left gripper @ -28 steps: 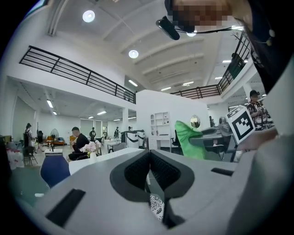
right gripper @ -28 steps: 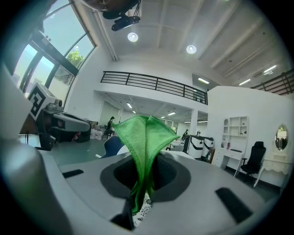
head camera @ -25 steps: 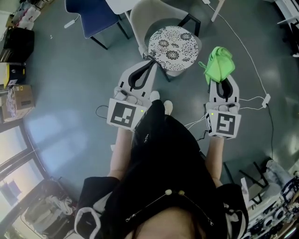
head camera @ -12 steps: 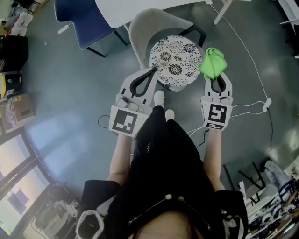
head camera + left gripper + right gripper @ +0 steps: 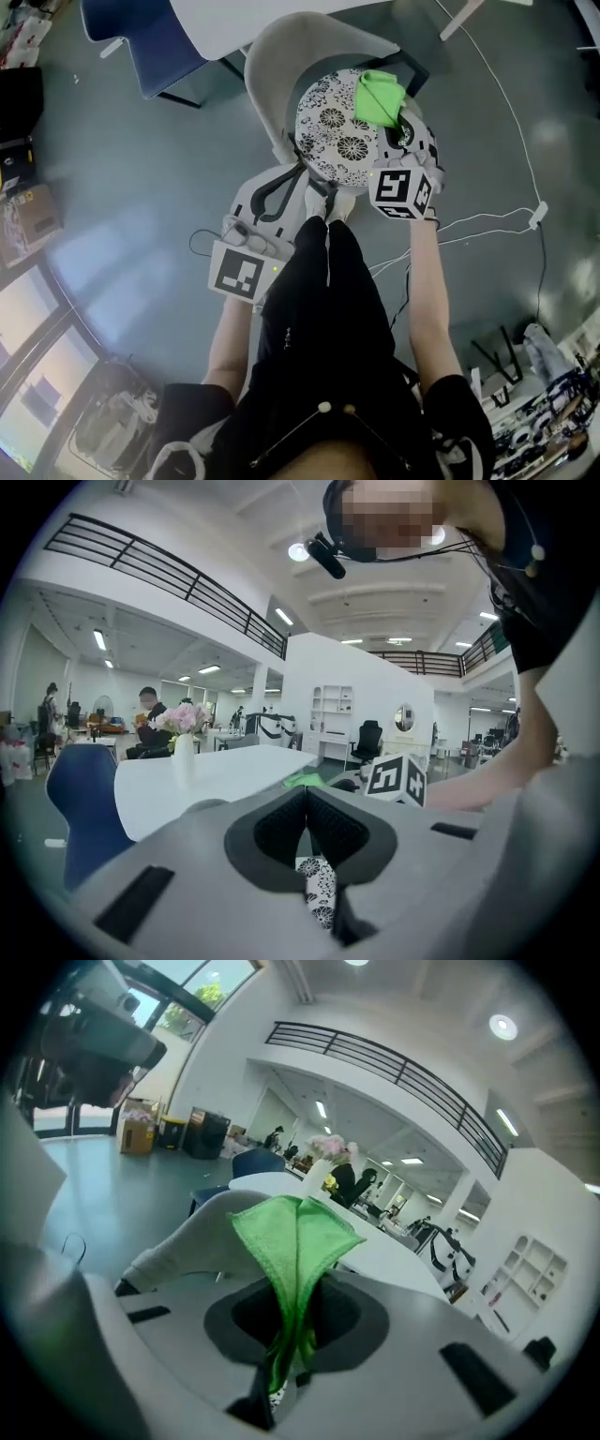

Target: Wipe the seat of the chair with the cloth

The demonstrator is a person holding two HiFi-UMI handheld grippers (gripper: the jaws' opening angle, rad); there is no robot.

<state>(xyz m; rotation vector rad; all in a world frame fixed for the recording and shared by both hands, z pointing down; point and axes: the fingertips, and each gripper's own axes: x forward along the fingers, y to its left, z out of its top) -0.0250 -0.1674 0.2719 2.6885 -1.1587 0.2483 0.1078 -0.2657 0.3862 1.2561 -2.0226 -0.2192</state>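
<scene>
A grey chair (image 5: 281,47) carries a round black-and-white floral seat (image 5: 333,131). My right gripper (image 5: 401,127) is over the seat's right side and is shut on a bright green cloth (image 5: 380,97), which bunches above the seat. In the right gripper view the green cloth (image 5: 292,1251) stands pinched between the jaws, with the chair's grey back (image 5: 192,1237) behind it. My left gripper (image 5: 298,169) hangs at the seat's near-left edge, jaws closed with nothing in them. In the left gripper view a sliver of the floral seat (image 5: 319,897) shows below the closed jaws.
A white round table (image 5: 234,17) stands right behind the chair, with a blue chair (image 5: 131,42) to its left. A white cable (image 5: 506,122) runs across the grey floor on the right to a plug (image 5: 537,216). Boxes (image 5: 23,211) lie at far left.
My right gripper has swung left and forward with the green cloth, from beside the chair to over the seat. The left gripper has stayed near the seat's front-left edge.
</scene>
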